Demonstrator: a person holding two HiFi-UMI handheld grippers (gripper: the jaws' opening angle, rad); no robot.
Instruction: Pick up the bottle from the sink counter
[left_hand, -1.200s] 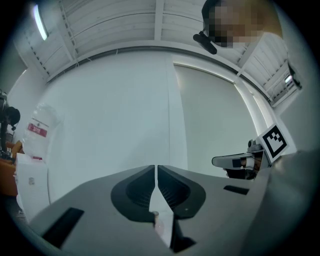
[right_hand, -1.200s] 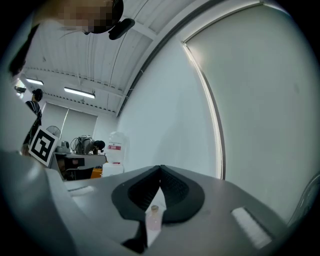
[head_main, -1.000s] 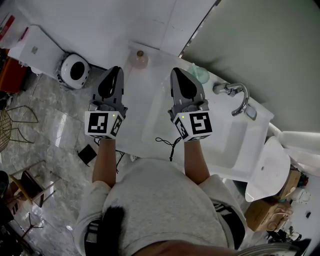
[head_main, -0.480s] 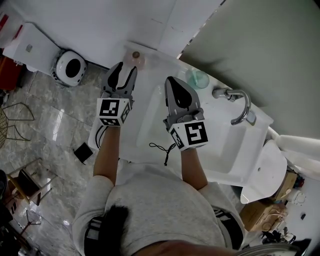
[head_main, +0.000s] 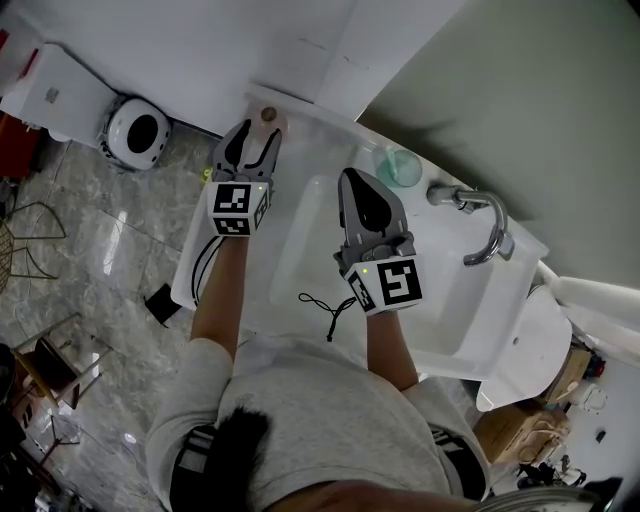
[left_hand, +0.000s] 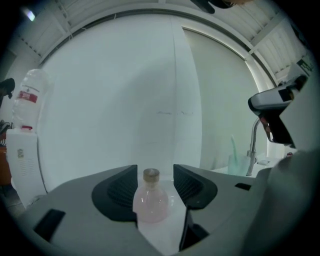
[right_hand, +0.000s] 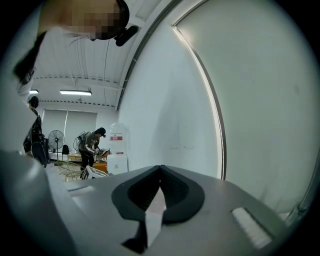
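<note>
Left gripper (left_hand: 155, 176): jaws wide apart and opening, with the bottle (left_hand: 150, 202) standing upright between them; the ribbed pads flank its round belly on both sides, and neither pad is seen pressing on it, so nothing is gripped. The bottle is small and clear with a pinkish tint, a narrow neck and a tan cap. Head view: the left gripper (head_main: 253, 140) reaches out to the far left corner of the sink counter (head_main: 205, 262), where the bottle (head_main: 268, 117) sits close to the wall, its cap showing just past the jaw tips. Right gripper (right_hand: 160, 169): jaws clenched, tips meeting, nothing between them. In the head view the right gripper (head_main: 360, 182) hovers over the basin (head_main: 305, 240), well apart from the bottle. Further out along the counter's far edge stands a green cup (head_main: 398, 165), then a chrome faucet (head_main: 482, 215) toward the right end. A black cord (head_main: 325, 305) lies at the near edge of the counter, by the person's torso. Off the counter's left end, a round white robot vacuum (head_main: 137, 131) rests on the marbled floor (head_main: 90, 260).
</note>
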